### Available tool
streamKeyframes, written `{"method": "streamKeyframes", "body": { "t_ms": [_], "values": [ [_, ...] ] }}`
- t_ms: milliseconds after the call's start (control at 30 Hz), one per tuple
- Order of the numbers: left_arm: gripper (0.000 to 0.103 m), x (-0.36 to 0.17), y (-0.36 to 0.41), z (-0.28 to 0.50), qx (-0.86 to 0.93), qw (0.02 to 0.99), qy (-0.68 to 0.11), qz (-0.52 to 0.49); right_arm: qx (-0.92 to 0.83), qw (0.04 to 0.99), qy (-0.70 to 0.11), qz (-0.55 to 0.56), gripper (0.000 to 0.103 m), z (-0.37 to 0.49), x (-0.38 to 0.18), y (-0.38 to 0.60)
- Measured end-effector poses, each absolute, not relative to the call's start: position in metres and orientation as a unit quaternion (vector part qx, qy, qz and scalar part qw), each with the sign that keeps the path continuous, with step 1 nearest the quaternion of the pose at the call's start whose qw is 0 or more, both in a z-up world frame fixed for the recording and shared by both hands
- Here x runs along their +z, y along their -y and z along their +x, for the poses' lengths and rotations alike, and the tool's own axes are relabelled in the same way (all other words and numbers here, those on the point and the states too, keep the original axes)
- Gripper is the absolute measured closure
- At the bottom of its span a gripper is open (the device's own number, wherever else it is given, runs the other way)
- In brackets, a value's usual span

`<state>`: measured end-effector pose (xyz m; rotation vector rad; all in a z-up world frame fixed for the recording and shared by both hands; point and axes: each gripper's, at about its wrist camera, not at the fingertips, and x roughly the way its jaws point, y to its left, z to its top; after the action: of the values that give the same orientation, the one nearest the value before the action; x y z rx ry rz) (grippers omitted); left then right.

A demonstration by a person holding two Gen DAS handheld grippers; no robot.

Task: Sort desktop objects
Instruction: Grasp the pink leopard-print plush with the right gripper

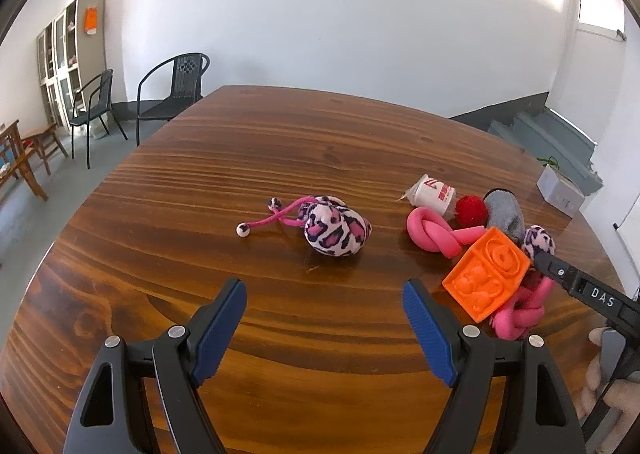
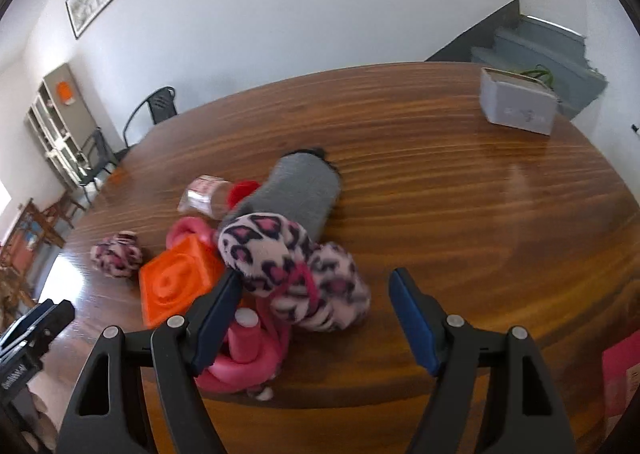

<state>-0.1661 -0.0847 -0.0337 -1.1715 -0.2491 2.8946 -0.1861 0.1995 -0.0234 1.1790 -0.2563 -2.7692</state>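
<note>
With both sets of blue pads spread wide, neither gripper holds anything. Left gripper [image 1: 324,318] hovers over bare wood of the table [image 1: 200,214], fingers apart, nothing between them. Ahead of it, on its own mid-table: a leopard plush toy [image 1: 336,230] with pink cords ending in small pom-poms.

Right gripper [image 2: 316,310] has fingers apart too, with a second leopard plush [image 2: 292,270] sitting between and just beyond the tips; the plush looks close to the left pad, contact unclear due to blur. Under and beside that pad: a pink knotted foam tube [image 2: 244,358] near the table edge.

Clutter pile around it: orange embossed block [image 2: 176,282] touching the plush and tilted on the pink pieces, grey felt roll [image 2: 300,190] behind, red ball [image 2: 240,190], clear-wrapped white cup [image 2: 204,194] lying on its side, another pink knot [image 1: 432,230]. Further out, a grey box [image 2: 516,106] sits well apart at the far right edge.
</note>
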Motion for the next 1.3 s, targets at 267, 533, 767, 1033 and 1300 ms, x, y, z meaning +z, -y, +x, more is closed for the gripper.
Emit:
{"method": "streamKeyframes", "body": {
  "t_ms": [267, 533, 767, 1033, 1300],
  "values": [
    [0.021, -0.039, 0.087, -0.171, 0.922, -0.004, 0.081, -0.377, -0.922, 0.076, 0.056, 0.375, 0.024, -0.191, -0.025, -0.198],
    [0.021, -0.04, 0.09, -0.174, 0.921, -0.007, 0.085, -0.379, -0.91, 0.099, 0.048, 0.401, 0.037, -0.208, -0.036, -0.199],
    [0.021, -0.038, 0.098, -0.178, 0.919, -0.006, 0.108, -0.379, -0.909, 0.079, 0.039, 0.407, 0.047, -0.196, -0.03, -0.207],
    [0.021, -0.035, 0.089, -0.209, 0.916, 0.0, 0.109, -0.386, -0.915, 0.057, 0.062, 0.393, 0.047, -0.17, -0.025, -0.232],
    [0.021, -0.043, 0.082, -0.244, 0.908, 0.0, 0.112, -0.405, -0.919, 0.064, 0.099, 0.376, 0.047, -0.156, -0.017, -0.242]
  ]
}}
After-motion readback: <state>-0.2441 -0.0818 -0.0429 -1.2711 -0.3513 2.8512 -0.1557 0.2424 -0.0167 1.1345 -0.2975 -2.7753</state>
